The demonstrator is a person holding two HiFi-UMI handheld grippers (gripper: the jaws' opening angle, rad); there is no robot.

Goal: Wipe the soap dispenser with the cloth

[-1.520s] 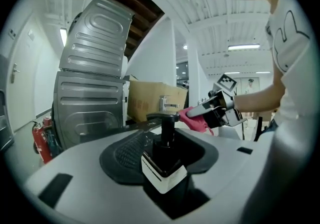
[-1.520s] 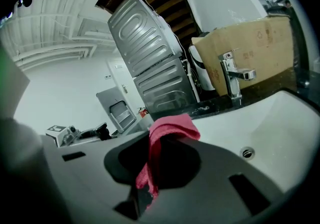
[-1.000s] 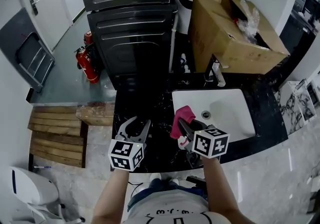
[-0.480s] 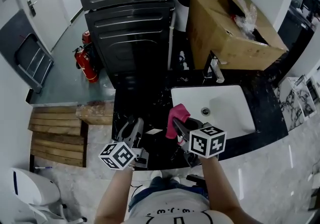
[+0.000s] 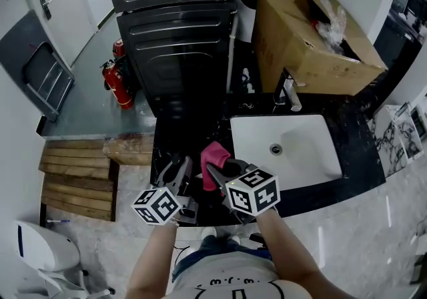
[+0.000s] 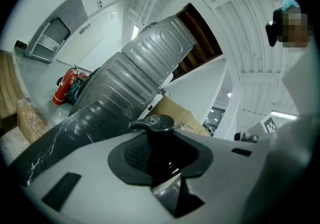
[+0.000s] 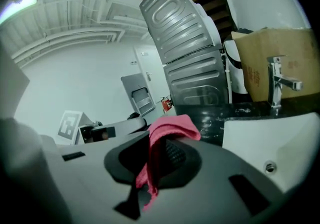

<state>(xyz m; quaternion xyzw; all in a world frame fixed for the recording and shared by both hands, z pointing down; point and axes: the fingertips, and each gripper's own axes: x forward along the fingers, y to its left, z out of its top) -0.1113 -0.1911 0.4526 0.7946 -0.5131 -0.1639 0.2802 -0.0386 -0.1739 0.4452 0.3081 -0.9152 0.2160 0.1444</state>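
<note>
My left gripper (image 6: 160,150) is shut on a black soap dispenser (image 6: 152,127); its pump head sticks up between the jaws. In the head view that left gripper (image 5: 175,171) is over the front of the dark marble counter (image 5: 180,137), where the dispenser is hard to pick out against the black stone. A pink cloth (image 7: 169,130) is pinched in my right gripper (image 7: 161,160), folded over the jaw tips with a strip hanging down. From above, the cloth (image 5: 213,155) and right gripper (image 5: 217,171) are just right of the left gripper, close beside it.
A white sink (image 5: 297,154) with a chrome faucet (image 5: 288,94) is set in the counter to the right. Behind the faucet stands an opened cardboard box (image 5: 313,44). A dark ribbed appliance (image 5: 177,44) is at the back, with a red fire extinguisher (image 5: 117,84) on the floor to the left.
My right gripper has carried the pink cloth leftward, from the sink's edge to beside the left gripper. The left gripper rolled over early on, then stayed where it was.
</note>
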